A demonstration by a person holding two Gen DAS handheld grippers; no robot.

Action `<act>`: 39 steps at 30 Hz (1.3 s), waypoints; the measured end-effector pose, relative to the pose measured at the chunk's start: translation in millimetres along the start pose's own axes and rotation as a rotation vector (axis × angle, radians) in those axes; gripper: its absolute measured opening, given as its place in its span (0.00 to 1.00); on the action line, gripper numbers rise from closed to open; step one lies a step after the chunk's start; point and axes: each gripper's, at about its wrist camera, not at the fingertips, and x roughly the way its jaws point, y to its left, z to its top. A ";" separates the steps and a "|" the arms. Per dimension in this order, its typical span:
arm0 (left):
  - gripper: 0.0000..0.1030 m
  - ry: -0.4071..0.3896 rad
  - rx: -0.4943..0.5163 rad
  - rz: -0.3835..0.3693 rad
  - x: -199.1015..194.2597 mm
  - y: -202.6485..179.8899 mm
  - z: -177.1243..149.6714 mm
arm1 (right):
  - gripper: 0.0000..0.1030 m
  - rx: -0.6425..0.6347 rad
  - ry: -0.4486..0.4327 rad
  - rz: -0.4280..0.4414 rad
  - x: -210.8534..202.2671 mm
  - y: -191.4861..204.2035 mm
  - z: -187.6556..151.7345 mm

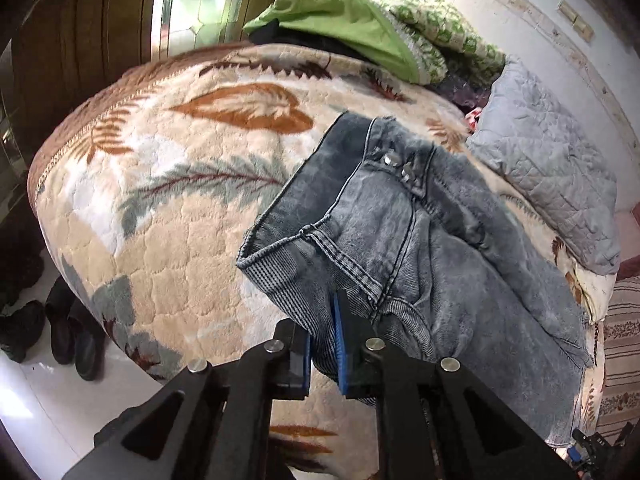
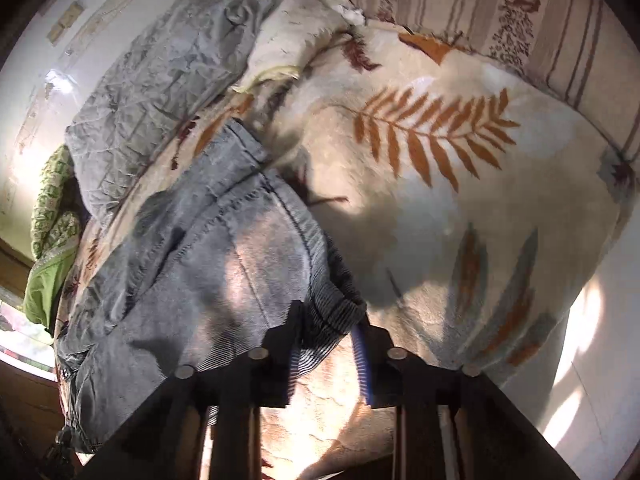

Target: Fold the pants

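Observation:
Grey washed jeans (image 1: 404,236) lie bunched on a leaf-patterned blanket (image 1: 168,208), waistband and buttons toward the far side. My left gripper (image 1: 322,344) is shut on a ribbed hem of the jeans, which fills the gap between the blue pads (image 1: 340,348). In the right wrist view the jeans (image 2: 208,256) lie left of centre on the blanket (image 2: 460,200). My right gripper (image 2: 328,354) holds the other ribbed hem between its blue pads (image 2: 362,364), the jaws narrow around the cloth.
A grey quilt (image 1: 548,168) lies by the wall beyond the jeans, also in the right wrist view (image 2: 160,92). Green clothes (image 1: 340,20) are piled at the bed's far end. Dark shoes (image 1: 68,332) stand on the white floor at left. A striped cushion (image 2: 480,8) borders the bed.

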 end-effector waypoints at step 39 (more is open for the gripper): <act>0.19 0.124 0.125 -0.097 102.9 -74.2 143.3 | 0.33 -0.034 0.108 0.178 107.8 65.1 141.1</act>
